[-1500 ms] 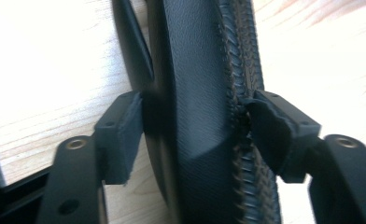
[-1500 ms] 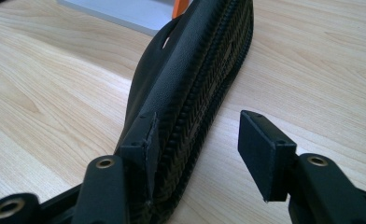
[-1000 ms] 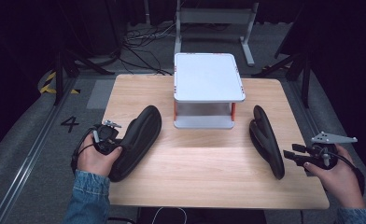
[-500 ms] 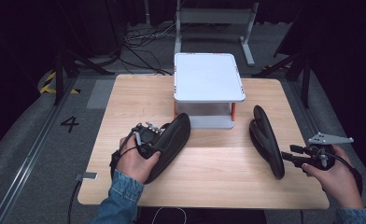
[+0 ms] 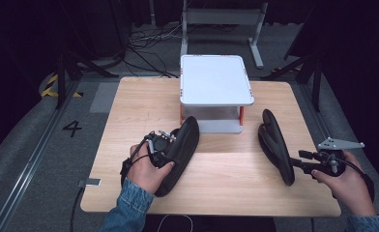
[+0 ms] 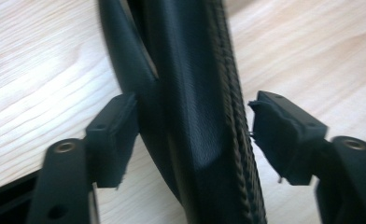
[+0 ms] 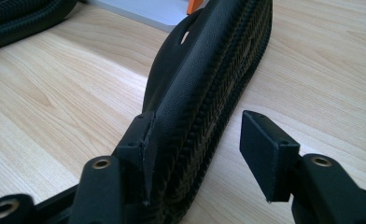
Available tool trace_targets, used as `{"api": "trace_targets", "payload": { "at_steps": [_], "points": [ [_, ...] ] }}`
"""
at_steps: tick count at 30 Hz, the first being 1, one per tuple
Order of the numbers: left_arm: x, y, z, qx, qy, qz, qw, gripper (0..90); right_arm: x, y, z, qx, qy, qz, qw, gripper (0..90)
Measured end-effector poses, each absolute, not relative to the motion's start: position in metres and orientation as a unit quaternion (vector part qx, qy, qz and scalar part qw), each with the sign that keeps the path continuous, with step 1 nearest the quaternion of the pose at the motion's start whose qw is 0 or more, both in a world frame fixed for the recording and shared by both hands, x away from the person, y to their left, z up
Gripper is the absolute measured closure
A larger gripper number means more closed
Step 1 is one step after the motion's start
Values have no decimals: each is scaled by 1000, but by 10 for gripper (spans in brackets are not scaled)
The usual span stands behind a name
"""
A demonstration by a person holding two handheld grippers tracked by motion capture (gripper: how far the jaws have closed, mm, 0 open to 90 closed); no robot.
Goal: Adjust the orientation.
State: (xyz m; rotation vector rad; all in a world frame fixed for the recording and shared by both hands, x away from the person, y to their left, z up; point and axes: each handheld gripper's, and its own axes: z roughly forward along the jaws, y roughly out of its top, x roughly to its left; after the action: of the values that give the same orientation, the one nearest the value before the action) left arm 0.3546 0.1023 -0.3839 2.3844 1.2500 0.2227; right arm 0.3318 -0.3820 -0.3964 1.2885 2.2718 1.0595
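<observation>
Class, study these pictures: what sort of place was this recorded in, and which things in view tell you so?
Probably a recording studio or lab workspace, not a home: a lone wooden table ringed by black curtains, loose cables and stand legs on grey carpet, and a number 4 marked on the floor.

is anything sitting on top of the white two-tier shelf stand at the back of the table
No, the top of the white shelf stand is bare in the high view.

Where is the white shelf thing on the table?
In the high view, the white two-level stand sits at the far middle of the wooden table, with one black shoe at its near left corner and another to its right.
</observation>
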Motion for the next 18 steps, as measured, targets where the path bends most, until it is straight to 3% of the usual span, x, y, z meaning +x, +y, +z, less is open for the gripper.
{"api": "trace_targets", "payload": {
  "at_steps": [1,6,18],
  "points": [
    [354,100,-384,863,445,79,225,245,332,-382,-397,451,796,370,161,476],
    [350,91,-381,857,437,73,263,196,332,-382,-396,453,794,372,161,472],
    [344,69,-375,862,385,97,316,205,331,-381,-397,454,793,373,161,468]
  ]
}}
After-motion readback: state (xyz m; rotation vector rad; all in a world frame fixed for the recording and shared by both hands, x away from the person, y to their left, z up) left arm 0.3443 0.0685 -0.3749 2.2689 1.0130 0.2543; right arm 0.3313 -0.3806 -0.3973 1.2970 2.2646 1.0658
